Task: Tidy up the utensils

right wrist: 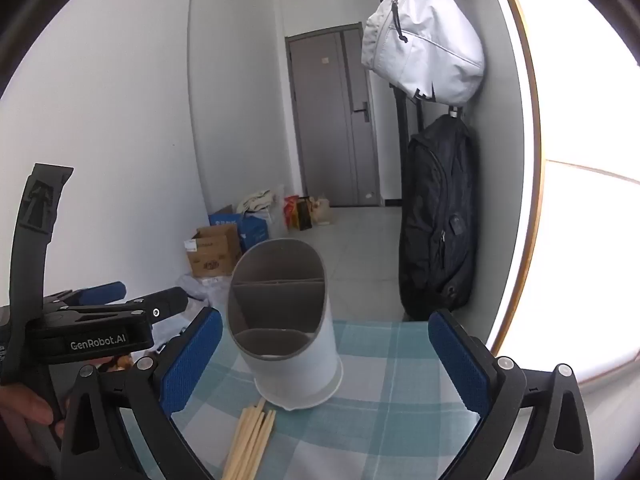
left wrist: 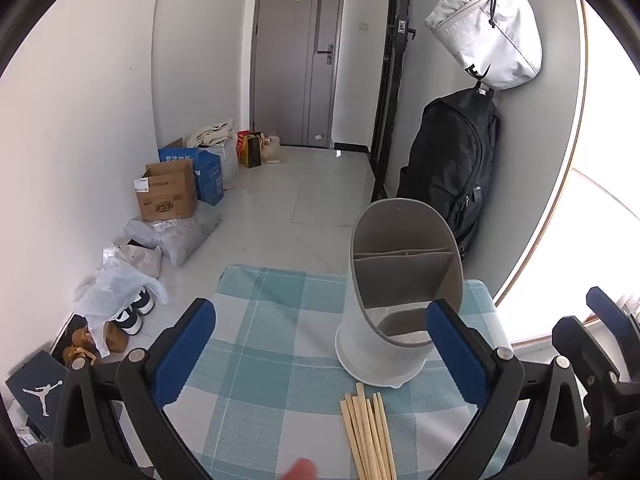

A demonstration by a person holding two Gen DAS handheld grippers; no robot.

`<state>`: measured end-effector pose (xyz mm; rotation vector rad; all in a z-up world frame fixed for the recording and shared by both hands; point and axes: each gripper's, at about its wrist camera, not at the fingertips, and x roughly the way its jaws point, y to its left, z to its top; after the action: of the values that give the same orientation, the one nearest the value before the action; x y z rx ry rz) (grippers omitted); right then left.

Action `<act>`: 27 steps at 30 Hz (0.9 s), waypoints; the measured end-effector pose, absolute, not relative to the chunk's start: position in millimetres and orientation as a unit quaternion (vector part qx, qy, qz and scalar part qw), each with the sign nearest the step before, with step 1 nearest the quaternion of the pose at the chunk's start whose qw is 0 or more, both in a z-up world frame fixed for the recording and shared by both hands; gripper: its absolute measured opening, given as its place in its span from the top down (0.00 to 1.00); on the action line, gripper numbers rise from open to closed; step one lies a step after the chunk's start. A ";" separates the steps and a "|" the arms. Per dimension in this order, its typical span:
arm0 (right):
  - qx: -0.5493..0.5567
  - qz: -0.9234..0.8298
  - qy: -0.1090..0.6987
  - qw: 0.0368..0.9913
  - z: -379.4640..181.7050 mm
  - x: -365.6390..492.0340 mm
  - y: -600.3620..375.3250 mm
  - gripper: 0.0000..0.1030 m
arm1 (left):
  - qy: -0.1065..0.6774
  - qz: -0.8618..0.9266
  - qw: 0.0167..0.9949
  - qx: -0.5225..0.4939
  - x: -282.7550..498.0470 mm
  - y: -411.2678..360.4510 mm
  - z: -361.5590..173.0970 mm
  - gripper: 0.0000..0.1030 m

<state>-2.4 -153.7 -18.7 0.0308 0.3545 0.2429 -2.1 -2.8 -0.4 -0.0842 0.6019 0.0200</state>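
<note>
- Left gripper (left wrist: 320, 354): jaws spread fully, nothing between the pads; it hangs above the checked tablecloth (left wrist: 260, 320), tilted downward.
- Right gripper (right wrist: 324, 360): jaws likewise wide apart and empty, beside the left one.
- Chopsticks (left wrist: 368, 436): a loose bundle lying flat on the cloth, directly below and just ahead of both grippers. Long axis runs roughly along the viewing direction, tips pointing toward the holder.
- Utensil holder (left wrist: 394, 300): upright, divided, empty, just beyond the chopstick tips.
- Judgement: neither gripper is clearly nearer; a grasp across the bundle suits either one.
</note>
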 end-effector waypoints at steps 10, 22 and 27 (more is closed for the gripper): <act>0.017 0.115 0.183 0.976 -17.1 -5.3 -147.1 0.00 | 0.293 0.012 0.954 -0.054 -1.0 1.4 -2.0 0.01; 0.034 0.127 0.188 0.973 -23.2 -0.3 -156.8 0.00 | 0.292 0.017 0.955 -0.053 -0.9 1.1 -3.0 0.01; 0.031 0.126 0.188 0.974 -23.4 0.0 -155.2 0.00 | 0.291 0.018 0.955 -0.052 -0.8 1.3 -3.0 0.01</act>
<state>0.0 -155.2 -23.4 0.0628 0.3799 0.2540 -0.8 1.3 -3.0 -0.1059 0.5913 0.0361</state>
